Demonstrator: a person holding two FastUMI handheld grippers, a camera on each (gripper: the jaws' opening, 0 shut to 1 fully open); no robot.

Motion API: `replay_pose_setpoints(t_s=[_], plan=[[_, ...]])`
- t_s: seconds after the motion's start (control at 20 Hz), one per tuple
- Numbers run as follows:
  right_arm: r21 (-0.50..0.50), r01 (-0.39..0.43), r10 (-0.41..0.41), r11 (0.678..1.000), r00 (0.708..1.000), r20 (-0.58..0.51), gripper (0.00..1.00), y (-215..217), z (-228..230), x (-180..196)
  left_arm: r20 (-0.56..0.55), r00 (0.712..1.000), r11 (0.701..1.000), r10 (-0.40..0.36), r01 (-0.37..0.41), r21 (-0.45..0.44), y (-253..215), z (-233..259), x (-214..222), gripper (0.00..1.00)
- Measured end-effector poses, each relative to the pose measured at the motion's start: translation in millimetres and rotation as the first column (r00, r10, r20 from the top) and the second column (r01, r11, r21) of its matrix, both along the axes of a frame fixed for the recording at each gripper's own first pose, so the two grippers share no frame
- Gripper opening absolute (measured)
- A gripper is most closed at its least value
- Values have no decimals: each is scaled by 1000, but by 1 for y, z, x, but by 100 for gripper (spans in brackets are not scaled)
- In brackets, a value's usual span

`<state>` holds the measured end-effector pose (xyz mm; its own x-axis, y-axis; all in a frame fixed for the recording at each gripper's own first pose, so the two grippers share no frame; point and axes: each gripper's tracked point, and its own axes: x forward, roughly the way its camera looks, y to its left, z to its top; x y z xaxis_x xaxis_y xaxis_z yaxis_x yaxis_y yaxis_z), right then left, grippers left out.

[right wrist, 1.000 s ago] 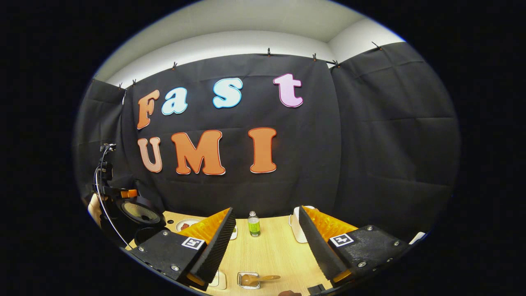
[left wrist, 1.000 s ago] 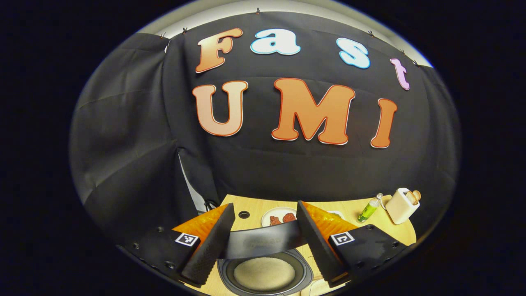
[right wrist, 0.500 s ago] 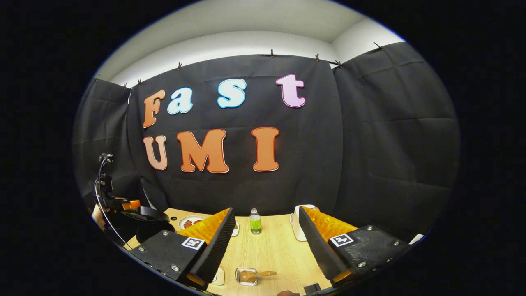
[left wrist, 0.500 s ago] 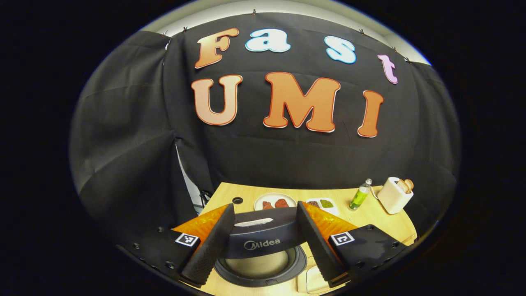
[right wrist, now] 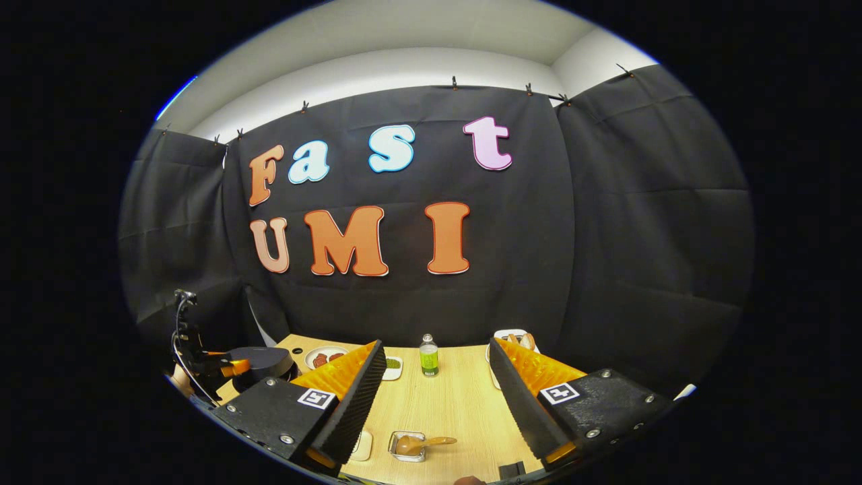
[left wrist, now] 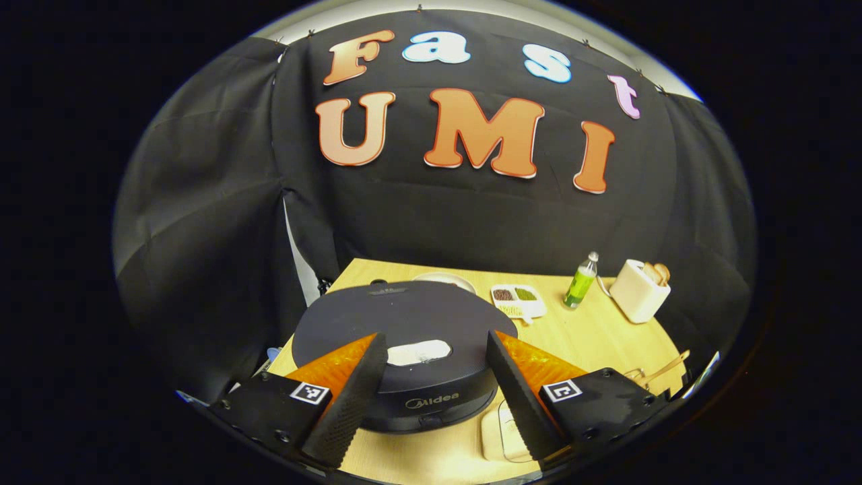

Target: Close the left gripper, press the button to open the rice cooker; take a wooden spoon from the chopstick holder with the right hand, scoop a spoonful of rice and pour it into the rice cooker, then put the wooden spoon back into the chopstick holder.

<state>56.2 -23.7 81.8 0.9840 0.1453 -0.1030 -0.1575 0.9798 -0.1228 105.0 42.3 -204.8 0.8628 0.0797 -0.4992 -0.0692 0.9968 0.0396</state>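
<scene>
The black round rice cooker (left wrist: 404, 323) stands on the wooden table (left wrist: 606, 343) with its lid down. My left gripper (left wrist: 434, 337) hovers open over the cooker's front, one finger on each side of the pale panel (left wrist: 419, 351) on the lid. My right gripper (right wrist: 436, 343) hangs open above the table. Below it a wooden spoon (right wrist: 434, 441) lies in a small clear holder (right wrist: 406, 446). At the far left of the right gripper view, the left gripper (right wrist: 232, 367) sits beside the cooker (right wrist: 259, 360). A pale square dish (left wrist: 502, 431) lies next to the cooker; its contents are hidden.
A green bottle (left wrist: 580, 281) and a cream toaster (left wrist: 640, 289) holding bread stand at the back right. A divided dish (left wrist: 517, 298) of grains and a plate (right wrist: 326, 356) of red food lie behind the cooker. Black cloth walls the table's far side.
The cooker's lid stood open over the rice a second ago, swung down, and is now shut. The left gripper's view has risen and tilted down. The right gripper shifted only slightly.
</scene>
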Motion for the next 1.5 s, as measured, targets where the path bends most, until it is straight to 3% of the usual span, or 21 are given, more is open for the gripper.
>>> replay_pose_setpoints(t_s=[0.05, 0.1, 0.25, 0.3, 0.35, 0.4, 0.45, 0.5, 0.55, 0.6, 0.65, 0.75, 0.95, 1.0, 1.2, 1.25, 1.35, 1.4, 1.45, 1.5], plan=[[5, -5, 5, 1000, 1000, -3, 100, 0, -1, -1, -16, 1000, 1000, 0, 1, 13, -1, -10, -4, 99], [7, -7, 7, 1000, 1000, -7, 100, 0, -3, -2, -26, 1000, 1000, 8, -8, 14, 0, -18, -8, 94], [2, -4, 4, 1000, 1000, -15, 95, -5, -7, -2, -31, 999, 999, 18, -17, 47, -3, -41, -12, 99], [2, -5, 5, 1000, 1000, -16, 95, -5, -7, -3, -35, 999, 998, 25, -23, 54, -2, -48, -13, 94], [4, -6, 6, 1000, 1000, -18, 95, -5, -7, -3, -46, 998, 998, 43, -41, 56, -1, -53, -15, 99], [7, -5, 6, 1000, 1000, -19, 95, -5, -8, -3, -12, 999, 997, 51, -50, 59, 0, -49, -13, 94], [11, -5, 5, 1000, 1000, -22, 95, -6, -9, -3, -12, 998, 996, 61, -60, 59, 1, -48, -10, 100], [12, -5, 5, 1000, 1000, -26, 100, -7, -10, -3, -20, 997, 996, 72, -71, 59, 1, -52, -12, 94], [14, -4, 4, 1000, 1000, -30, 95, -8, -11, -3, -5, 997, 995, 79, -79, 58, 1, -51, -10, 100], [15, -1, 1, 1000, 999, -34, 95, -8, -14, -3, 4, 996, 995, 86, -86, 59, 1, -55, -11, 95], [17, 1, 0, 1000, 999, -35, 95, -10, -15, -3, 38, 996, 994, 79, -81, 72, 0, -55, -12, 100], [16, 3, -3, 1000, 999, -41, 95, -12, -18, -5, 66, 995, 993, 81, -86, 82, 0, -62, -13, 96], [-1, 21, -21, 1000, 999, -49, 95, -19, -22, -3, 22, 996, 995, 82, -83, 62, -1, -65, -13, 100], [0, 23, -23, 1000, 999, -46, 95, -19, -23, -2, 26, 997, 995, 75, -77, 70, 0, -63, -12, 96], [10, 17, -16, 1000, 999, -51, 95, -17, -27, -1, 7, 996, 995, 86, -86, 59, 0, -57, -13, 100], [5, 21, -20, 1000, 999, -44, 95, -18, -25, 2, 8, 995, 994, 102, -103, 26, -2, -51, -13, 94], [0, 24, -24, 1000, 999, -32, 95, -18, -22, 4, 59, 991, 992, 122, -121, -32, -4, -19, -6, 94], [2, 19, -19, 1000, 999, -28, 95, -16, -21, 4, 90, 989, 992, 121, -118, -36, -3, 0, -4, 100], [4, 14, -14, 1000, 1000, -27, 95, -15, -20, 4, 111, 987, 993, 120, -116, -36, -3, 18, -2, 94], [5, 11, -11, 1000, 1000, -25, 95, -14, -19, 5, 138, 983, 992, 123, -120, -27, -1, 40, 1, 98]])
